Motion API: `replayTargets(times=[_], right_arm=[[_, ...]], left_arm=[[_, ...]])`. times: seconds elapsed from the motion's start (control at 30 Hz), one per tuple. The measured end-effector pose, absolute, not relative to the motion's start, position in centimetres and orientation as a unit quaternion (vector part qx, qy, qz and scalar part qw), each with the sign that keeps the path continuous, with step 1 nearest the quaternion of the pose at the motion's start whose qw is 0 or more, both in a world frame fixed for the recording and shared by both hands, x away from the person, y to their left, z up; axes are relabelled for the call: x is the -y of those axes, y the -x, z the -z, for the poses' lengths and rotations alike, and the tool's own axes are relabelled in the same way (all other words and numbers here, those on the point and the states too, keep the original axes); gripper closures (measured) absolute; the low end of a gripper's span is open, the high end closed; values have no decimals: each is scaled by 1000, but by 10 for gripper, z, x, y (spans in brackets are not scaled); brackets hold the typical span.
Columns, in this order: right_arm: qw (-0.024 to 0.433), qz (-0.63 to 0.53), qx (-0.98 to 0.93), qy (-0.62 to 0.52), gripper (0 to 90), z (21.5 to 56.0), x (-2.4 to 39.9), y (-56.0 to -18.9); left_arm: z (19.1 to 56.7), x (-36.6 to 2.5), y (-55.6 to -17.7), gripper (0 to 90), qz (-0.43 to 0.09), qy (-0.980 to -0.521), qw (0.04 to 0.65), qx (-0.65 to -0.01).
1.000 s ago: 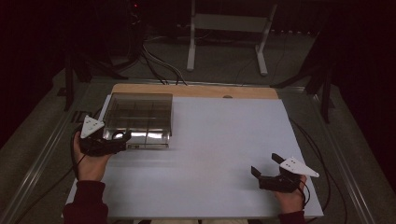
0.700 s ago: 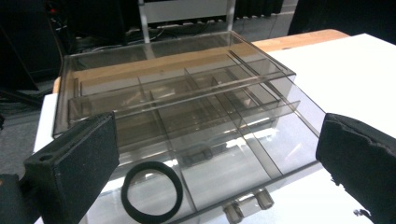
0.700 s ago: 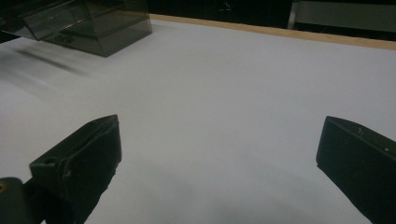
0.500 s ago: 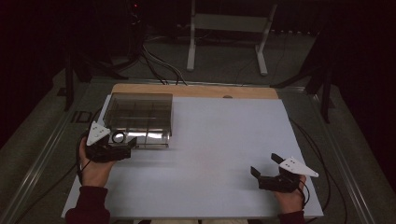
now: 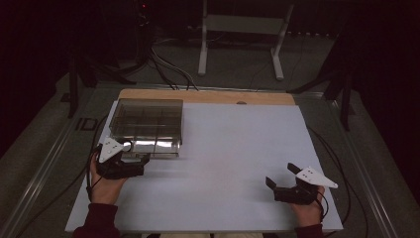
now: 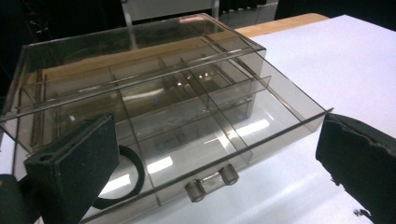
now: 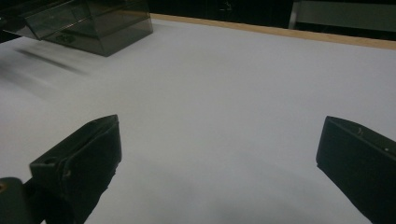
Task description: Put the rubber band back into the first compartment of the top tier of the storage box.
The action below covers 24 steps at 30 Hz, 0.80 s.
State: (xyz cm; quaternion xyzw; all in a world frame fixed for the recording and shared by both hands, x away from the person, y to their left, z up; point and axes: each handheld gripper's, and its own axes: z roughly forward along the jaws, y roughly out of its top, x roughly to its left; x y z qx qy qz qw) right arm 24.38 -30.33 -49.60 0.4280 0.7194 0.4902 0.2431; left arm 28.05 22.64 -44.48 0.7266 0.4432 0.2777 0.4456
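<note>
High view: we note the left gripper [image 5: 130,163] now at the front edge of the clear acrylic drawer box [image 5: 146,119], which sits at the table's [image 5: 237,148] far left corner area. A second ago that gripper lay further left, beside the box's front corner; it has since slid in along the front face. The right gripper [image 5: 282,184] rests near the table's right front edge, well apart from the box and unmoved over the same second.

Left gripper view: the jaws stand wide apart with nothing between them. The partitioned drawer [image 6: 196,135] is drawn partly out of the box, its small clear knob [image 6: 212,182] low and centred between the jaws. A black ring [image 6: 122,179] lies in the drawer's near left compartment, just behind the left jaw. We cannot tell whether the other compartments hold anything.

Right gripper view: jaws wide open, empty, facing bare white tabletop [image 7: 224,116]; the box [image 7: 88,23] shows at the far upper left.

Our reading: the shift has lined the left gripper up on the knob, so a grasp there, to push or pull the drawer, looks like the step in hand.
</note>
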Motion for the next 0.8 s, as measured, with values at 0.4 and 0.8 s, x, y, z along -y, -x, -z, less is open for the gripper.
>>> replayTargets(times=[0.4,0.8], right_arm=[[243,-491,-719,-427,6,496,303,-244],[243,-492,-719,-427,6,496,303,-243]], left_arm=[[452,-217,-273,5,-273,-733,449,-432],[459,-212,-266,5,-270,-736,453,-424]])
